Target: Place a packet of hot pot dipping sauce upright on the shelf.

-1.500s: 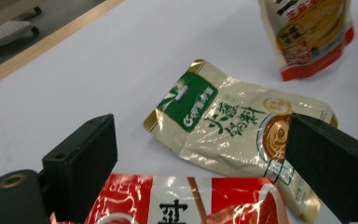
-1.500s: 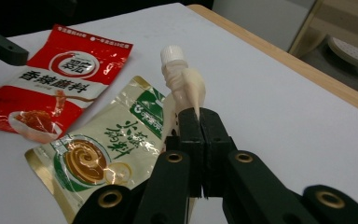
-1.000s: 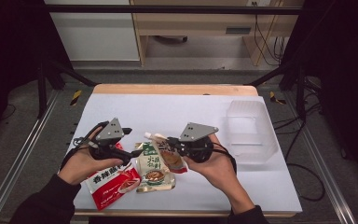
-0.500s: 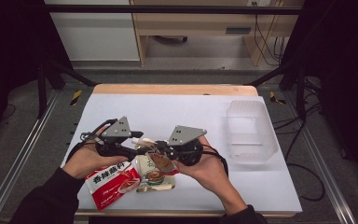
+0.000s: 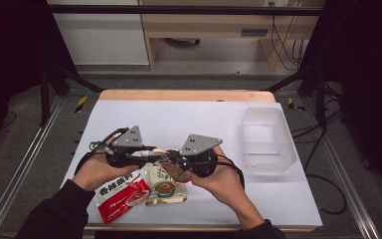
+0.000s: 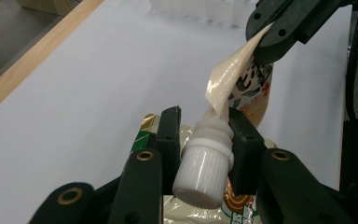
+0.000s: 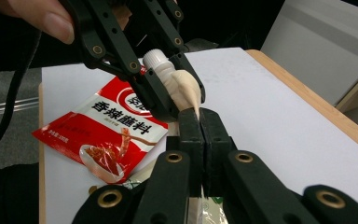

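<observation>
A cream spout pouch (image 6: 235, 79) hangs between the two grippers above the table. In the left gripper view my left gripper (image 6: 205, 126) has just been closing, and its pads now press both sides of the pouch's ribbed white cap (image 6: 203, 170). My right gripper (image 7: 198, 116) is shut on the pouch's flat body (image 7: 184, 88). From above, the left gripper (image 5: 146, 153) and the right gripper (image 5: 171, 162) meet tip to tip at the table's front left.
A red sachet (image 5: 119, 194) and a green-and-white sachet (image 5: 164, 186) lie flat under the hands near the front edge. A clear plastic bin (image 5: 266, 139) stands at the right. The white table top (image 5: 189, 117) stretches behind to a wooden edge.
The left gripper has moved right toward the right gripper, and its jaws have closed around the pouch's white cap. The right gripper has kept hold of the pouch.
</observation>
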`<state>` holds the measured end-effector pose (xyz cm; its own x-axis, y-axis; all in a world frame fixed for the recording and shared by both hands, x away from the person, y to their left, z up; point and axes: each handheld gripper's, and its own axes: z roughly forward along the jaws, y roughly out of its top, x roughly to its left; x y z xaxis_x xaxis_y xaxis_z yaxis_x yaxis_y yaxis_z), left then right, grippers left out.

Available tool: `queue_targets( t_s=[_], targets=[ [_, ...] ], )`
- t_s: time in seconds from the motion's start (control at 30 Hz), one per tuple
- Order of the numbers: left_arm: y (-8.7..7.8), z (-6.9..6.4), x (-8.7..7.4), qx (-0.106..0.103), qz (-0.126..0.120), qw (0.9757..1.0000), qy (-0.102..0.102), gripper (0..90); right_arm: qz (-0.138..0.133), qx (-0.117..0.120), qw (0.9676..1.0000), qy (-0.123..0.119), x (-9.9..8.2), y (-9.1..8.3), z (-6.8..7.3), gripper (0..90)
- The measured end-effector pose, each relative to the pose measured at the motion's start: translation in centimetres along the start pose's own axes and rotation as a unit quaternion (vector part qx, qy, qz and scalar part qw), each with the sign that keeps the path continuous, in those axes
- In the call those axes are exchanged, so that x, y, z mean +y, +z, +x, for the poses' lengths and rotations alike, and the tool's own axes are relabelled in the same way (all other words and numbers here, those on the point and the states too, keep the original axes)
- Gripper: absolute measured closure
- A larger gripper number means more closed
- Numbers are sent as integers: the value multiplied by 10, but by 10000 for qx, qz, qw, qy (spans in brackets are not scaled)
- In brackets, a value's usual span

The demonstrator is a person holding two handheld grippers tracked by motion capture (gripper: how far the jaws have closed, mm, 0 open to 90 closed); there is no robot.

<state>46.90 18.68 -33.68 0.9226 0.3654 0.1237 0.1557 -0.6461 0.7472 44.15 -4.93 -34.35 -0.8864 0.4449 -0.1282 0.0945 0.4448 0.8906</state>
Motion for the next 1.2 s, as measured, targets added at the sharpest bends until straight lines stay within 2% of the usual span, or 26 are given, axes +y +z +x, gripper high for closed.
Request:
queue_targets(
  t_s=[0.27, 0.57, 1.2],
  targets=[
    [-4, -7, 15, 108, -22, 9999, 76, 724, -17, -26, 10000, 59, -3, -7, -5, 885],
    [-4, -11, 33, 48, 237, 9993, 298, 727, 246, -45, 9997, -44, -3, -13, -8, 871],
    [1, -12, 42, -56, 460, 9981, 410, 729, 594, -12, 9981, -167, -1, -16, -11, 861]
  ],
)
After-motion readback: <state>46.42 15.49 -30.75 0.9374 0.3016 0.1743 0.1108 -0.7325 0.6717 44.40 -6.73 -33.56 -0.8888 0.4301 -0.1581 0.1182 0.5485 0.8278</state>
